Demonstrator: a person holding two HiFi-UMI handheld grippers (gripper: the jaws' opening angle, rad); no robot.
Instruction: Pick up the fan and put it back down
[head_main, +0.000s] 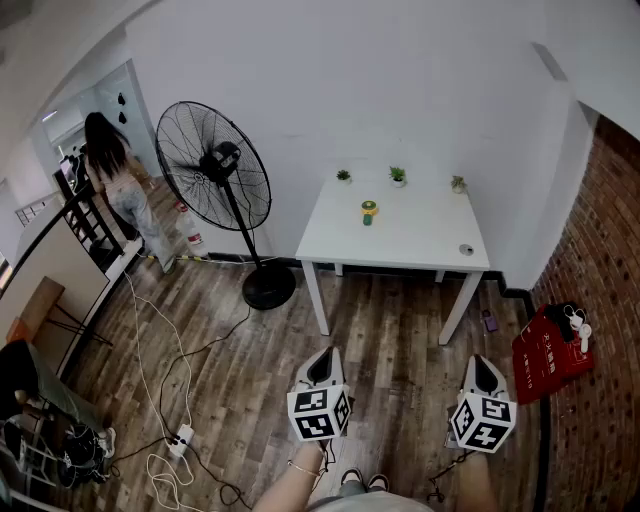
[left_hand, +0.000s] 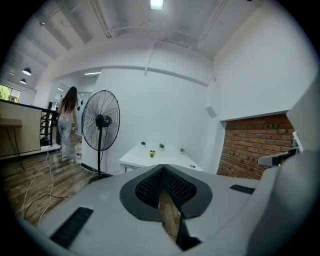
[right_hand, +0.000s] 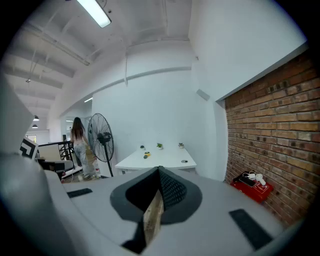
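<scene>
Grey left claw (head_main: 323, 360) and right claw (head_main: 484, 364) carry black-white marker cubes (head_main: 319, 413).

Wood-plank floor (head_main: 400, 340) throughout. White wall (head_main: 400, 80) at 12 o'clock, brick wall (head_main: 600, 270) at 3 o'clock. White table (head_main: 420, 245) at 12 o'clock, against the white wall, with three potted plants (head_main: 397, 176) along its far edge. Power strip (head_main: 182, 437) with loose cables on the floor at 8 o'clock. Tube light (right_hand: 95, 12) on the ceiling, lit.

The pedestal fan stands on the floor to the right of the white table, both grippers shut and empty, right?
No. The head view shows the pedestal fan left of the white table, not right. The left gripper and right gripper are shut and empty, as said.
</scene>
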